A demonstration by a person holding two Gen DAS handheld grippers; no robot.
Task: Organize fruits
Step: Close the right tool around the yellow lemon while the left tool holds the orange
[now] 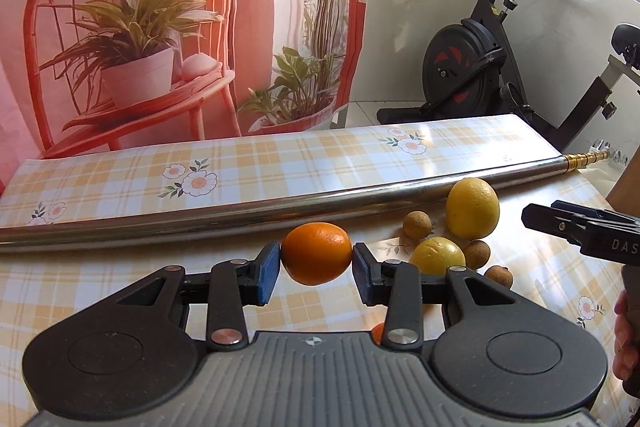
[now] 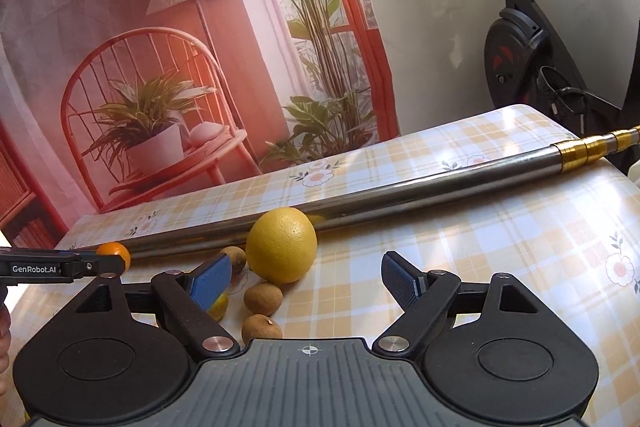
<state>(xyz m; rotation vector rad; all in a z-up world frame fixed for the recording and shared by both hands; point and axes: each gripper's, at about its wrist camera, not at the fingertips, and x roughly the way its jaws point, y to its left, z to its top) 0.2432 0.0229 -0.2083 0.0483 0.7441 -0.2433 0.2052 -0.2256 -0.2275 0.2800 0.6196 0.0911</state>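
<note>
My left gripper [image 1: 316, 259] has its blue pads pressed on both sides of an orange [image 1: 317, 253], which I carry clear of the checked tablecloth [image 1: 120, 179]; its shadow falls on the cloth below. My right gripper [image 2: 306, 281] stands with jaws apart and nothing between them, hovering over the cloth. Just ahead of its left pad sits a large yellow citrus [image 2: 281, 245], touching or nearly touching the steel pole [image 2: 400, 199] that lies across the table. A second yellow citrus [image 1: 438, 255] rests nearer to me, mostly hidden behind the right gripper's finger in that view. I count four longans, I think: three [image 2: 263, 298] in a loose cluster beside the citrus, one [image 1: 417, 225] near the pole. From the left view another scrap of orange [image 1: 378, 331] shows under the gripper body; I cannot tell what it is
</note>
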